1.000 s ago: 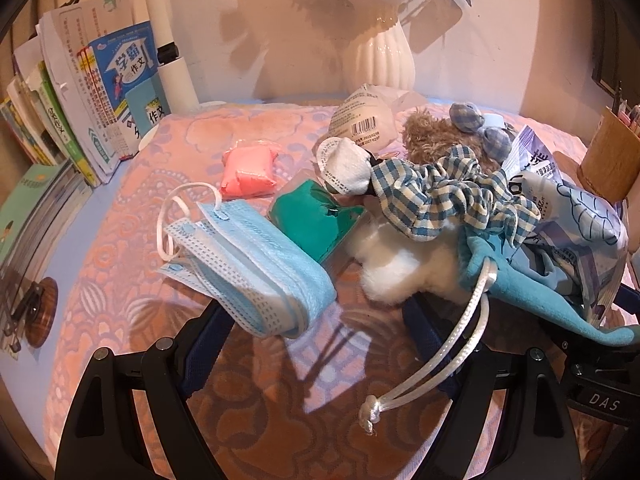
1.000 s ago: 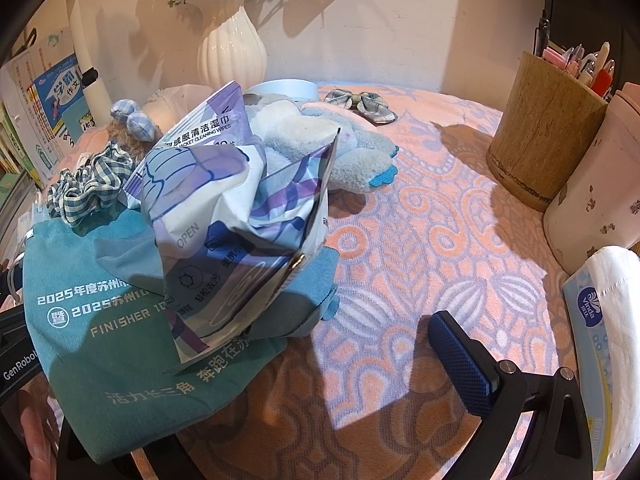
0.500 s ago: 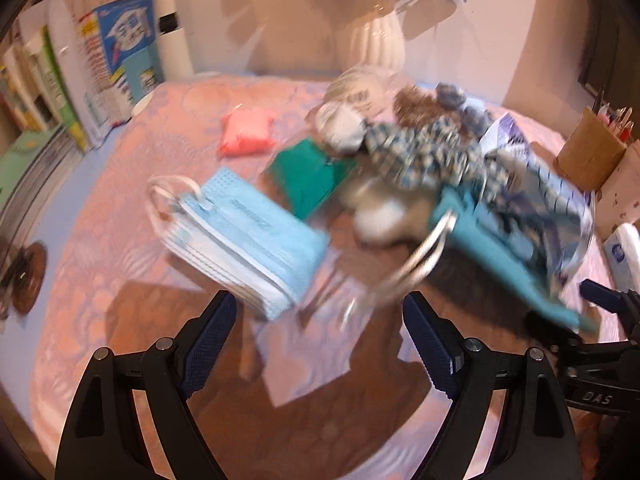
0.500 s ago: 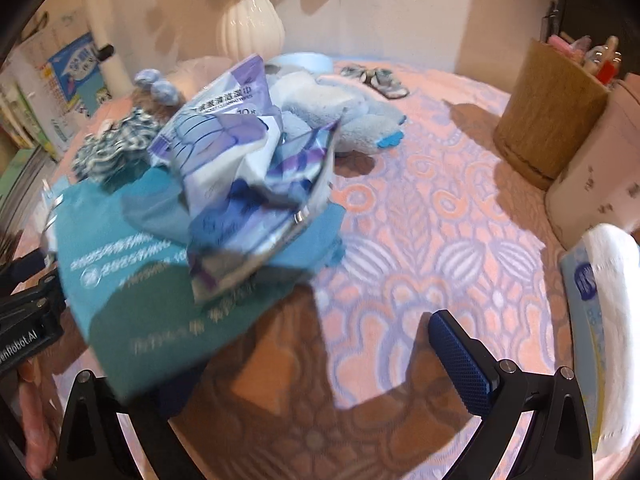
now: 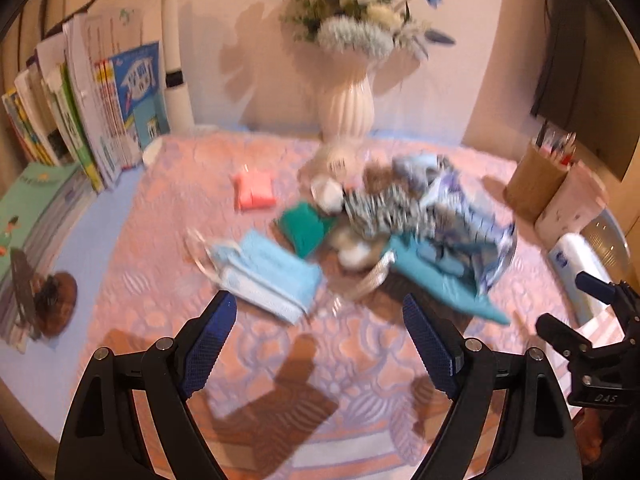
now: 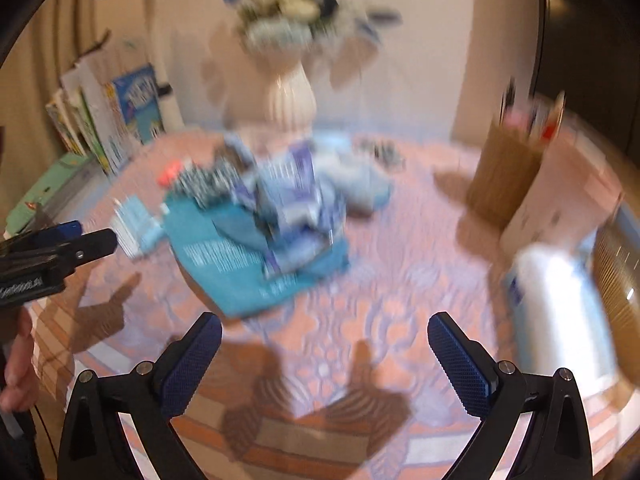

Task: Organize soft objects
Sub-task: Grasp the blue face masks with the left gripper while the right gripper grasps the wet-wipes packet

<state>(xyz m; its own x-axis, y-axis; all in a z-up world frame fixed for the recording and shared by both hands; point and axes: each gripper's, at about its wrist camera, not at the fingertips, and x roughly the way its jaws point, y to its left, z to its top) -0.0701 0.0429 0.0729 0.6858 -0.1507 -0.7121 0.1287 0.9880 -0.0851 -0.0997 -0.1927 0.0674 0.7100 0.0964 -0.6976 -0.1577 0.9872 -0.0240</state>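
Grippers both hanging spread wide above the near edge of the patterned pink cloth (image 5: 168, 216), gripping nothing: left gripper (image 5: 318, 344) with its blue-padded fingers (image 5: 208, 340) apart over bare cloth, right gripper (image 6: 324, 360) likewise, pads (image 6: 460, 364) well separated with only shadowed cloth between them. Lying heaped mid-table, well ahead of both tools, the pile of soft things: teal drawstring bag (image 5: 436, 276) spreading flat at the near side, white cord trailing toward the left gripper's view; crumpled purple-and-white wipes packet (image 5: 468, 216) sitting on top of the bag; checked scrunchie (image 5: 380, 208) resting just behind it, touching a white fluffy ball (image 5: 352, 252). Sitting to the left of the heap, a stack of blue face masks (image 5: 264, 276) with ear loops splaying out, a green folded cloth (image 5: 304, 228) just beside it, and a pink pouch (image 5: 254, 192) lying apart farther back. Standing behind everything, a white ribbed vase (image 5: 348, 108) holding flowers; leaning along the left edge, a row of books (image 5: 92, 120); standing at the right, a brown pencil holder (image 5: 534, 184) with a tissue pack (image 5: 576, 264) lying nearer. Blurring heavily in the right wrist view, so finer detail of the heap not being readable there
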